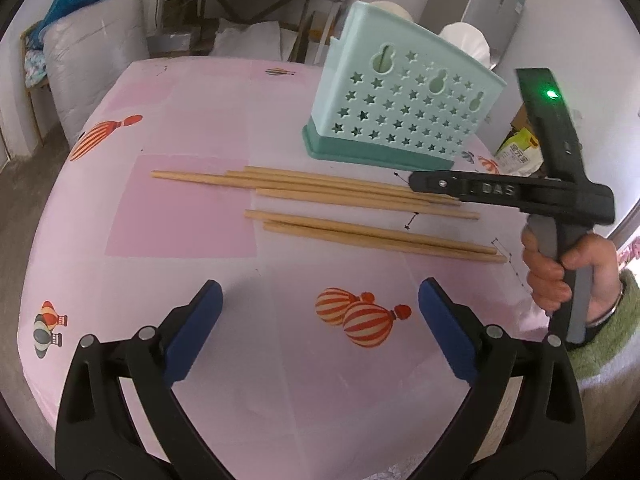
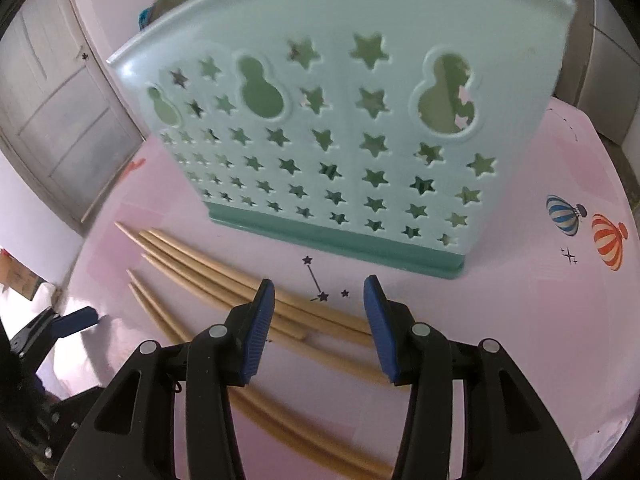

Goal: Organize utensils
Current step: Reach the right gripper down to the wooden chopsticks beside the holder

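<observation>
Hovering: right gripper point(image 2: 319, 304) is hanging just above the chopsticks point(image 2: 224, 284) on the pink tablecloth point(image 2: 520, 320); its blue pads are standing apart and are pressing on nothing
Right fingers: a few sticks are passing beneath and between the blue fingertips point(image 2: 262, 320); the thick ends are lying nearest the right-hand pad
Left gripper: left gripper point(image 1: 320, 308) is waiting spread wide over bare cloth; the chopsticks point(image 1: 352, 200) are lying well ahead of its fingertips, untouched
Holder: mint star-cut utensil holder point(image 2: 340, 140) is standing upright straight ahead of the right fingers, just beyond the sticks; from the left wrist view the holder point(image 1: 400, 96) is sitting ahead and to the right
Step in hand: judging by the pose, the person's hand point(image 1: 560, 276) is lining up a first pick; no stick is lifted yet
Next move: likely calling for lowering until the pads are straddling one stick or a pair, closing, then lifting it to the holder's open top
</observation>
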A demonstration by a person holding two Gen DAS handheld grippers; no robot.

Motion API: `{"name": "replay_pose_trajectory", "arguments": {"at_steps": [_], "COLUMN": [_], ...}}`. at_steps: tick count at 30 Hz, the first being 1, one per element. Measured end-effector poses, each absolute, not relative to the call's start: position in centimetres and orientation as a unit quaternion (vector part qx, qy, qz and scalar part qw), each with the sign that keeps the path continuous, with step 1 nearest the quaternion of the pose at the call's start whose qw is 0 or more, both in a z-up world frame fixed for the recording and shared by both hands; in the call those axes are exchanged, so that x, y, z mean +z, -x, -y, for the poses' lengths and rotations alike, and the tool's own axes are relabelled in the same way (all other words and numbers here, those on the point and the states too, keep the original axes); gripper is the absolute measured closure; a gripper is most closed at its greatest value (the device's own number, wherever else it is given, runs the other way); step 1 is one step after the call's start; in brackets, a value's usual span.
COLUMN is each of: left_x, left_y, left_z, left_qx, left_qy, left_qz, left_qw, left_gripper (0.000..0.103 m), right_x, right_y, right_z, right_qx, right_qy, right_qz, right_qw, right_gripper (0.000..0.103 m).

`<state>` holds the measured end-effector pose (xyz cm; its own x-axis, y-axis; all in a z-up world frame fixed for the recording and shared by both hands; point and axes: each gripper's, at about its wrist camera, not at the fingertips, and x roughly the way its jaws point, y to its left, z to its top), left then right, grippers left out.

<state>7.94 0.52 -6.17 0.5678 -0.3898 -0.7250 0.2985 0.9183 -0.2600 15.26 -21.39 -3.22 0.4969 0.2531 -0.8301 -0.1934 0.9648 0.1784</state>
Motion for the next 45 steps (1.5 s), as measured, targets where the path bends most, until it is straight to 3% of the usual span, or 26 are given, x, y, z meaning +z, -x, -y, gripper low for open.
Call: {"name": "replay_pose_trajectory", "arguments": {"at_steps": [24,25,26,27,33,39,45], "left_x": [-6.1,-6.0,-6.0,-6.1,-6.5,-6.8,-6.7], "left_y": [-7.6,-7.7,-7.9,-8.1,-8.7,-9.4,-9.5], "left_z": [2.1,2.0,2.1,2.2,3.0,3.2,3.2], "left_qx": [-0.244,-0.249,-0.253,-0.256,-0.263,-0.252,-0.236], "left_qy": [0.061,0.073,0.083,0.091,0.113,0.120,0.116], "left_qz": [-0.428,-0.428,-0.430,-0.435,-0.446,-0.455,-0.460], "left_qw": [0.868,0.866,0.862,0.858,0.848,0.845,0.848], "left_gripper": [0.010,0.014,0.029,0.037,0.068,0.082,0.087], "right_x": [-4.0,-4.0,-4.0,-4.0,-4.1,-3.7,-3.9], "right_y": [-13.7,-13.6,-13.5,-13.4,-13.0,-11.5,-10.5], "right_z": [23.0,23.0,23.1,23.1,23.6,25.1,24.7], "right_qx": [0.168,0.168,0.167,0.166,0.168,0.171,0.178], "right_qy": [-0.081,-0.084,-0.086,-0.087,-0.097,-0.102,-0.107], "right_qz": [-0.482,-0.482,-0.483,-0.484,-0.492,-0.501,-0.508], "right_qw": [0.856,0.856,0.855,0.855,0.848,0.842,0.836], "right_gripper": [0.057,0.058,0.058,0.059,0.067,0.074,0.078]}}
